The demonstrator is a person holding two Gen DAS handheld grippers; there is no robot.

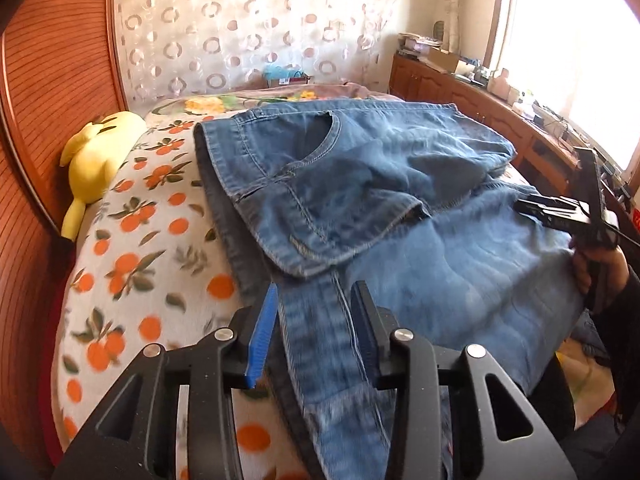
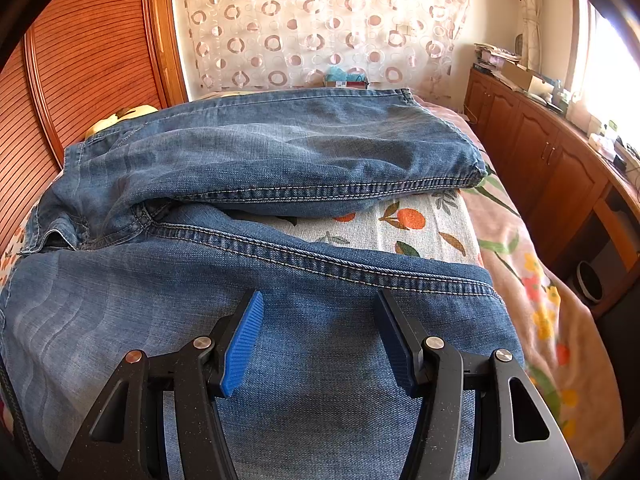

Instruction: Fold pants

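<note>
Blue jeans (image 1: 360,168) lie spread on the bed, with the waist and a pocket opening toward the far left. My left gripper (image 1: 316,286) hangs open over the near edge. A narrow seamed strip of denim (image 1: 316,340) runs between its blue pads without being pinched. At the right edge a hand holds my right gripper (image 1: 524,208) above a trouser leg. In the right wrist view the jeans (image 2: 240,152) show two legs lying apart. My right gripper (image 2: 320,294) stands open just over the near leg (image 2: 320,360), with nothing clamped.
An orange-fruit bedspread (image 1: 152,248) covers the bed, and a yellow plush toy (image 1: 96,160) lies by the wooden slatted panel (image 1: 52,80). A pink floral blanket (image 2: 532,280) drapes the bed's right side. Wooden cabinets (image 2: 540,152) with clutter line the window wall.
</note>
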